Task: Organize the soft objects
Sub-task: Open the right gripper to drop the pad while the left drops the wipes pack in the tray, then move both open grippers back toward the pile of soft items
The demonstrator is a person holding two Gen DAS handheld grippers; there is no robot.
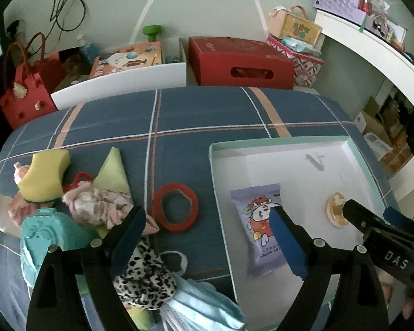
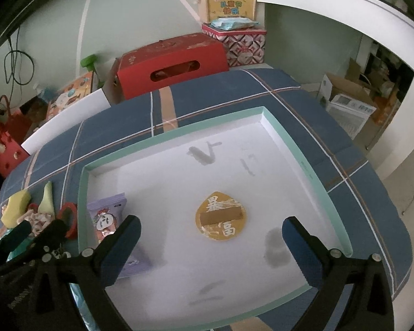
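Both hand-held grippers — left [image 1: 207, 237], right [image 2: 211, 234] — spread wide, empty, above tray [image 2: 278, 122].

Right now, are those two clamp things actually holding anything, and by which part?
Nothing is held. The left gripper and right gripper are both open and empty; the purple packet and gold round piece lie loose in the tray.

Room dim, colours muted, greenish cast. Soft diffuse light, no hard glare. White tray [image 2: 276, 143] floor brightest area in both views, slightly washed out. Faint grey smudgy shadows on tray floor, soft-edged. Strong fisheye bend: shelf [image 1: 372, 47] and table [image 1: 179, 110] edge curve; black vignette in all corners. Right-hand side darker under shelf. Jaws near lens dark, little detail. Mild softness overall; purple packet [image 1: 258, 220] print slightly blurred.
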